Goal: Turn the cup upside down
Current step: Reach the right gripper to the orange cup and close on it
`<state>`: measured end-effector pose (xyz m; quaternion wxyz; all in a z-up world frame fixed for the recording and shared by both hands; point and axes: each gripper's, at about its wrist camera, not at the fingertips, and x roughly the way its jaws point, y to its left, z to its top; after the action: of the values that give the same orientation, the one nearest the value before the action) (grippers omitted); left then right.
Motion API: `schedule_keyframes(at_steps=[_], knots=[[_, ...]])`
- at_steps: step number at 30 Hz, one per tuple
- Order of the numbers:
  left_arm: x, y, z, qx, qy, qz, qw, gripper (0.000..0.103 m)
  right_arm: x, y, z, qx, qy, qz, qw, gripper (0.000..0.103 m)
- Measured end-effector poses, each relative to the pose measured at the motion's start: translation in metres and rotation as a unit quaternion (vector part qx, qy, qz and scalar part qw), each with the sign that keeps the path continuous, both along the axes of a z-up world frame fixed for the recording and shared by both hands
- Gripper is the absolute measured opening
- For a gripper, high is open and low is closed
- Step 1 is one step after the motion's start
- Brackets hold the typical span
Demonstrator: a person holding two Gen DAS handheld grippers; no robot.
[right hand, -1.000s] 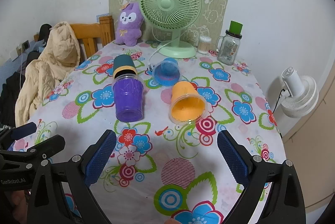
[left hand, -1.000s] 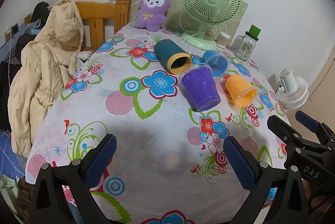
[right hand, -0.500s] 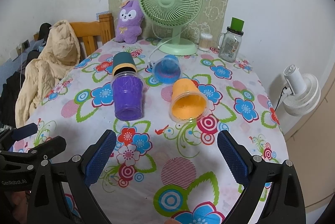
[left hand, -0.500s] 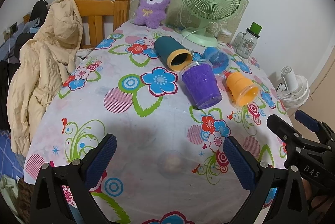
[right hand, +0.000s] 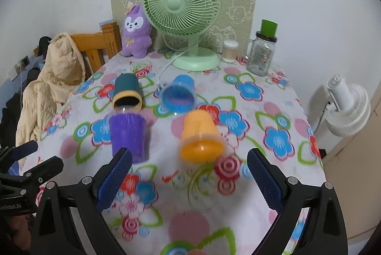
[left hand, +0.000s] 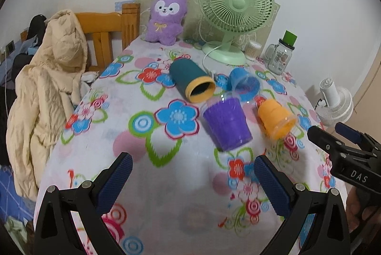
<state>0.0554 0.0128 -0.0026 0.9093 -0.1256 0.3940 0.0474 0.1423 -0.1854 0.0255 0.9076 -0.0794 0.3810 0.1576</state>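
Observation:
Several cups lie on their sides on the flowered tablecloth [left hand: 147,145]: a purple cup [left hand: 226,124] [right hand: 128,136], an orange cup [left hand: 276,118] [right hand: 200,136], a blue cup [left hand: 244,83] [right hand: 178,94] and a dark teal cup with a yellow rim [left hand: 191,80] [right hand: 126,90]. My left gripper [left hand: 193,181] is open and empty, short of the purple cup. My right gripper [right hand: 189,178] is open and empty, just short of the orange cup's mouth. It also shows at the right edge of the left wrist view [left hand: 343,145].
A green desk fan [right hand: 183,12], a purple plush toy [right hand: 135,33], a glass jar with a green lid [right hand: 262,52] and a small white container [right hand: 229,50] stand at the table's back. A wooden chair with a beige coat [left hand: 47,78] is left. A white fan [right hand: 345,107] stands right.
Both grippers have moved forward toward the cups, which look larger and nearer. The right gripper has closed in on the orange cup. No cup has moved.

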Motion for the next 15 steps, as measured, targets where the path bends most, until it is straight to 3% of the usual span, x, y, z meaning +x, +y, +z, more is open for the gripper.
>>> schedule_keyframes(at_steps=[15], knots=[[0.086,-0.008,-0.001,0.006,0.012,-0.037,0.9992,0.103,0.109,0.005,-0.014,-0.003,0.066,-0.002,0.998,0.098]])
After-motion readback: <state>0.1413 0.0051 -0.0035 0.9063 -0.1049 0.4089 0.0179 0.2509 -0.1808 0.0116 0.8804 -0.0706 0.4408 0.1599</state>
